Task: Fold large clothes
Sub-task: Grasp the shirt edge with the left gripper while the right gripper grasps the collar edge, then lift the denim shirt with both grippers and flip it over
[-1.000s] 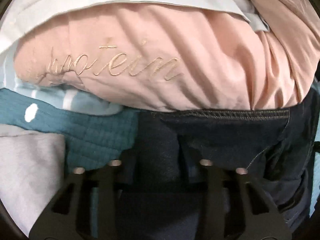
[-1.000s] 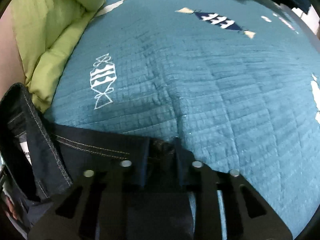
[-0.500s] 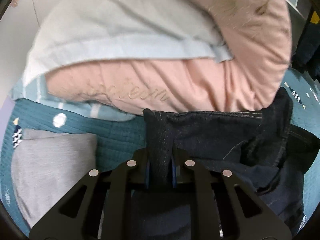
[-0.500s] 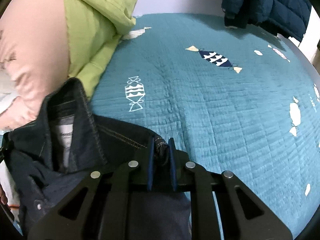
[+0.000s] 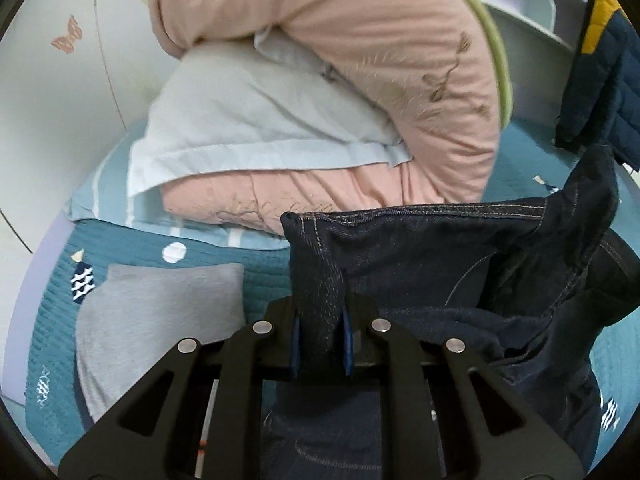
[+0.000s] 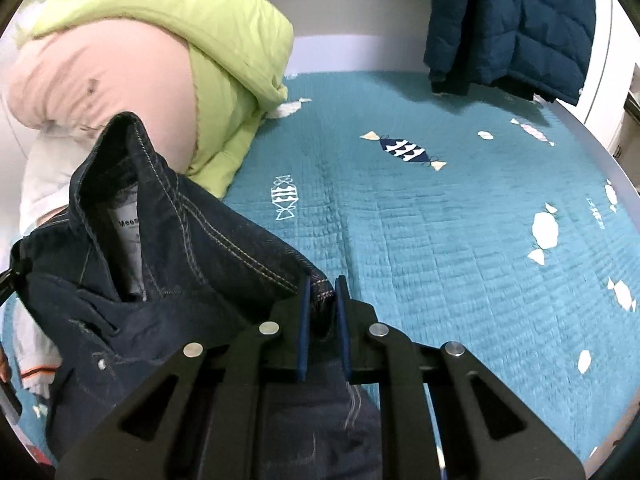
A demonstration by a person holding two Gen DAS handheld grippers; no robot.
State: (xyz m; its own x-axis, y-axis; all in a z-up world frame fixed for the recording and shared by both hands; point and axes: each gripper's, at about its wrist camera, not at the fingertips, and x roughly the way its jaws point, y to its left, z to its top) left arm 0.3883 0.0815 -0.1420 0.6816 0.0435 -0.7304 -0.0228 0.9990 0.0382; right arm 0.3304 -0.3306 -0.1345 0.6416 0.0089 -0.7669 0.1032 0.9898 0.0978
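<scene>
Dark denim jeans (image 5: 440, 264) hang between my two grippers above the teal bedspread (image 6: 460, 240). My left gripper (image 5: 320, 320) is shut on one end of the waistband, the fabric pinched between its blue pads. My right gripper (image 6: 322, 312) is shut on the other end of the waistband, where the jeans (image 6: 168, 264) show a white inner label. The legs of the jeans drop below both views and are hidden.
A pile of pink and pale blue bedding (image 5: 320, 120) lies just beyond the jeans, with a lime green quilt (image 6: 216, 60) beside it. A folded grey garment (image 5: 160, 312) lies on the bed at lower left. A navy puffer jacket (image 6: 508, 20) hangs at the far edge.
Both grippers closed on the jeans' waistband and lifted it up off the bed; the views rose and pulled back from the bedding.
</scene>
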